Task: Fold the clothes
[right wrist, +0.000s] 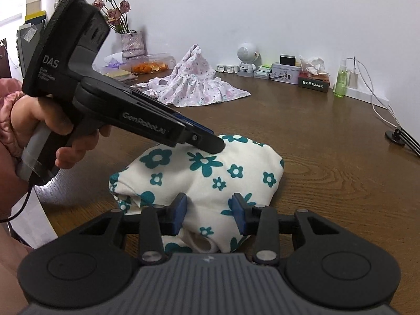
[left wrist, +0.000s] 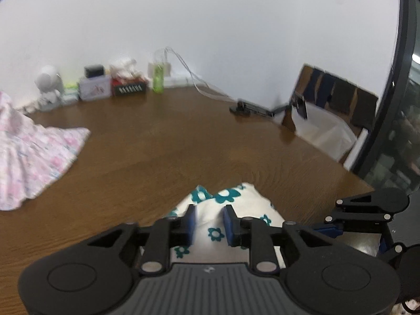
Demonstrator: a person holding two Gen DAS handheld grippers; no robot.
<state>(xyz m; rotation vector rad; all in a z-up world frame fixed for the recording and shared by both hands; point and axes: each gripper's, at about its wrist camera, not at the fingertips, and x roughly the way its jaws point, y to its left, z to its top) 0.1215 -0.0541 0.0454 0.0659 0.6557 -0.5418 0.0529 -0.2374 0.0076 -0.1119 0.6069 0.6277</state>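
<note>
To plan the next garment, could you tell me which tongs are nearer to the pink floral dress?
Left. The left tongs rest on the far side of the teal-flowered garment, toward the pink floral dress; the right tongs sit over its near edge, farther away.

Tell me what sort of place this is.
Probably a home room, at a wooden table against a wall: dried roses in a vase, a tissue box, and clothes like the floral garment.

The left gripper (right wrist: 210, 141) body reads "DAS" and "GenRobot.AI".
</note>
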